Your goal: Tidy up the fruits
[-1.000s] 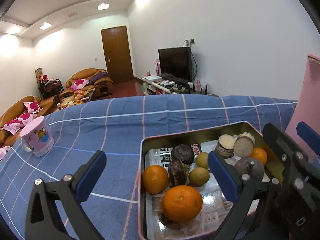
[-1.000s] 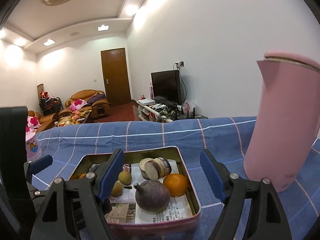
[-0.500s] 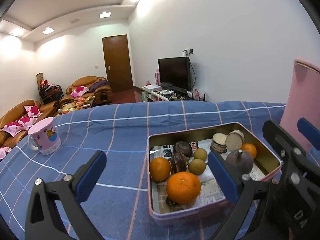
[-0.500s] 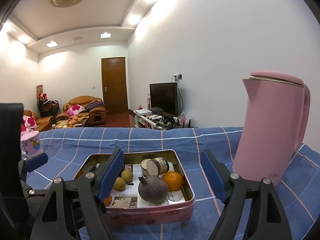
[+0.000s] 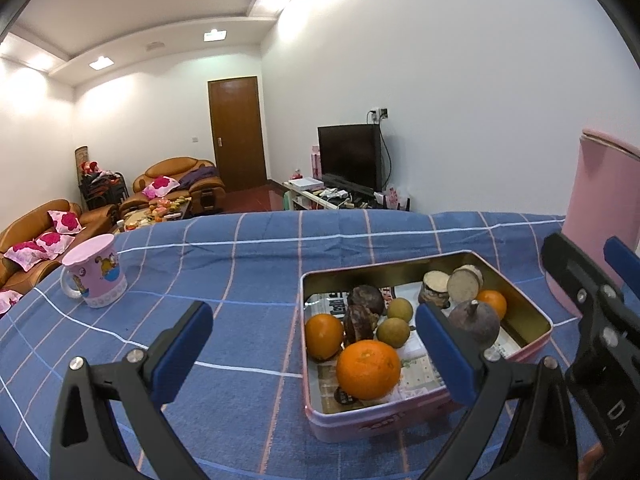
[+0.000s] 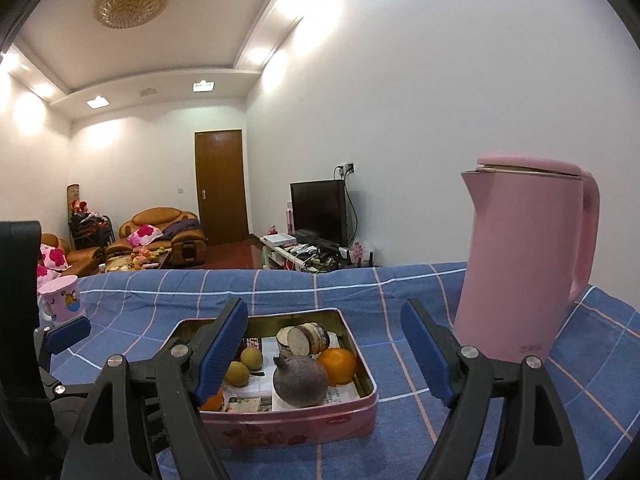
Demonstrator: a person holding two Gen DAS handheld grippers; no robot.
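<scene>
Your left gripper (image 5: 312,344) and your right gripper (image 6: 324,344) both have the jaws spread wide and hold nothing, above the near edge of the table with the blue checked cloth (image 5: 240,264). The fruits lie in the pink tin (image 6: 296,424) near that edge: a big orange (image 5: 368,369) in its near corner, a dark purple fruit (image 6: 301,384) beside a small orange (image 6: 338,365). A pink kettle (image 6: 524,264) stands toward the right edge, a pink mug (image 5: 94,276) toward the left edge.

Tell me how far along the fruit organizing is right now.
Looks done: oranges, small green fruits and the rest sit inside the tin. In hand: nothing; left gripper and right gripper are both open. Left: no loose fruit shows on the blue cloth.
</scene>
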